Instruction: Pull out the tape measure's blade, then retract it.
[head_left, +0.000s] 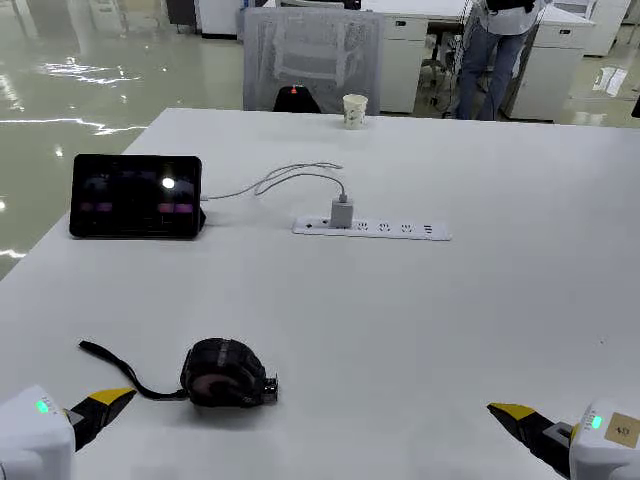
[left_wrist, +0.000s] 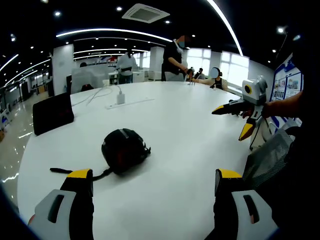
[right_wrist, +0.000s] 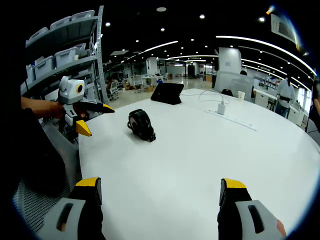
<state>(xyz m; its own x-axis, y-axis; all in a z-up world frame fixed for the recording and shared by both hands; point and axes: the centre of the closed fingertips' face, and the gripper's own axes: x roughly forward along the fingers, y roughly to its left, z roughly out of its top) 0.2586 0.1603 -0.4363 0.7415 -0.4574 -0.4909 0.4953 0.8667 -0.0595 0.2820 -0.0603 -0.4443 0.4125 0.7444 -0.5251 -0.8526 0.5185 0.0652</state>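
My left gripper (left_wrist: 154, 175) is wide open and holds nothing; in the left gripper view its two yellow-tipped jaws stand far apart with bare table (head_left: 420, 320) between them. My right gripper (right_wrist: 161, 183) is in the same condition, with its jaws spread wide and nothing between them. In the head view, both grippers sit at the near edge of the table, the left at the lower left corner and the right at the lower right, well apart from each other. The tape measure (head_left: 227, 372) lies on the table near the left gripper and well away from the right one. It is a dark round case resting on its side, and neither gripper is touching it. Its wrist strap (head_left: 110, 362) trails across the table toward the left gripper's tip. No length of blade shows outside the case. Only a small end hook (head_left: 270, 386) protrudes at the mouth, on the side facing the right gripper. I judge that the task has not been started: the case is not secured, the hook is not gripped, and the blade is fully housed. Both steps remain, the extension and then the retraction. My assessment is that the left gripper is better placed to hold the case and the right to take the hook, since the hook points toward the right.
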